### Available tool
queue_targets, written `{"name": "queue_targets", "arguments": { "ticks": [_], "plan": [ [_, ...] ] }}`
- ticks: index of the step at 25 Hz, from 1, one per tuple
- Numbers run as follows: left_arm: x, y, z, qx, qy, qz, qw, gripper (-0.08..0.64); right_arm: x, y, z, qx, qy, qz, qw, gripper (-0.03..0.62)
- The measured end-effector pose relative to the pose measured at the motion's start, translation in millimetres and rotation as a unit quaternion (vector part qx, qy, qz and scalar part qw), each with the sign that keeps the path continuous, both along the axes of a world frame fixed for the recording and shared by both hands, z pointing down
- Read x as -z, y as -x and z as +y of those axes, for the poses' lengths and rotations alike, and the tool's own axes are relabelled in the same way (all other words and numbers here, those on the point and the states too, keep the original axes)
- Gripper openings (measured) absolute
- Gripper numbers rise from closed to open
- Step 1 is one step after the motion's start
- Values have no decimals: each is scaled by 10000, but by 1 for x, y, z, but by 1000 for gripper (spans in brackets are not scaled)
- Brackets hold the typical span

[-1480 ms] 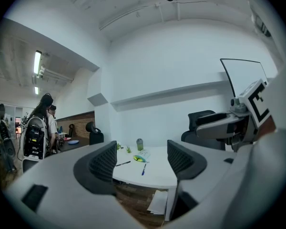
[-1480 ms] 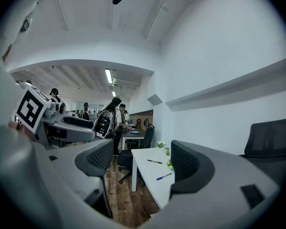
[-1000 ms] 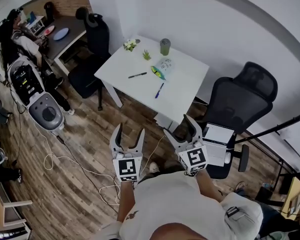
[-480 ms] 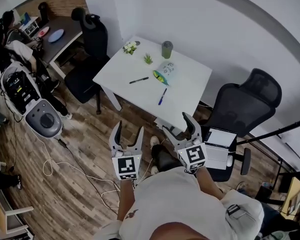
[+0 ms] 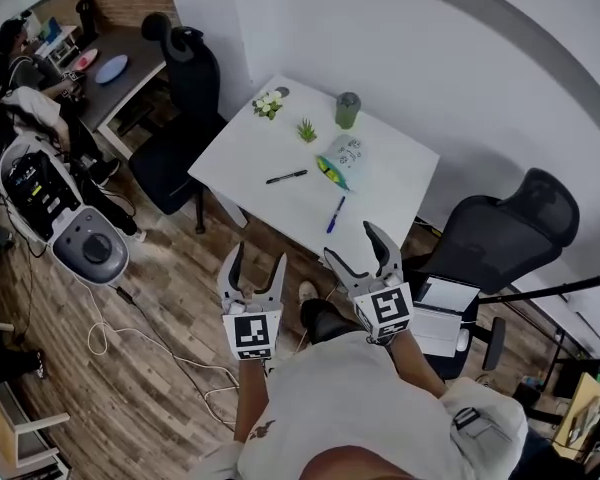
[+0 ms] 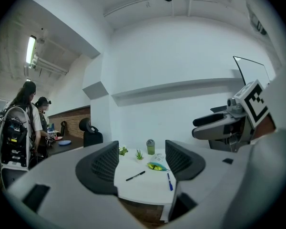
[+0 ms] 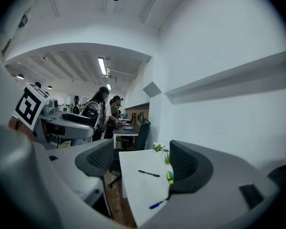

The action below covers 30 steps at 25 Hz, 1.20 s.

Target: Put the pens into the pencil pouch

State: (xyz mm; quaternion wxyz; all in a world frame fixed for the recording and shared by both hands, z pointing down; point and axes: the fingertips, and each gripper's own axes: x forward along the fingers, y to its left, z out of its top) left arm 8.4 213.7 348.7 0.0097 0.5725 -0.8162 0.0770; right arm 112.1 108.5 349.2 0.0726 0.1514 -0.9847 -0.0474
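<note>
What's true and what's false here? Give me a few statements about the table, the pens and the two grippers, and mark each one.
1. A black pen and a blue pen lie on the table. True.
2. The blue pen is already inside the pouch. False: it lies on the bare tabletop, apart from the pouch, near the table's front edge.
3. The left gripper and the right gripper are both open and empty. True; the left one's jaws have just been closing a little, with nothing between them.
4. The left gripper touches the black pen. False: it hangs over the floor, short of the table.
5. A green cup stands at the table's far side. True.
</note>
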Motion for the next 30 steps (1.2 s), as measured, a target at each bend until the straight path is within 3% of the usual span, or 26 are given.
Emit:
{"name": "queue_targets", "arguments": {
  "ticks": [15,30],
  "plan": [
    [8,102,-108,78,192,-65,9998,295,8,108,-112,111,153,-109,9998,362],
    [-18,151,-184,-223,556,16,9982,290,-17,151,-179,-133,462,47,9988,347]
  ]
}}
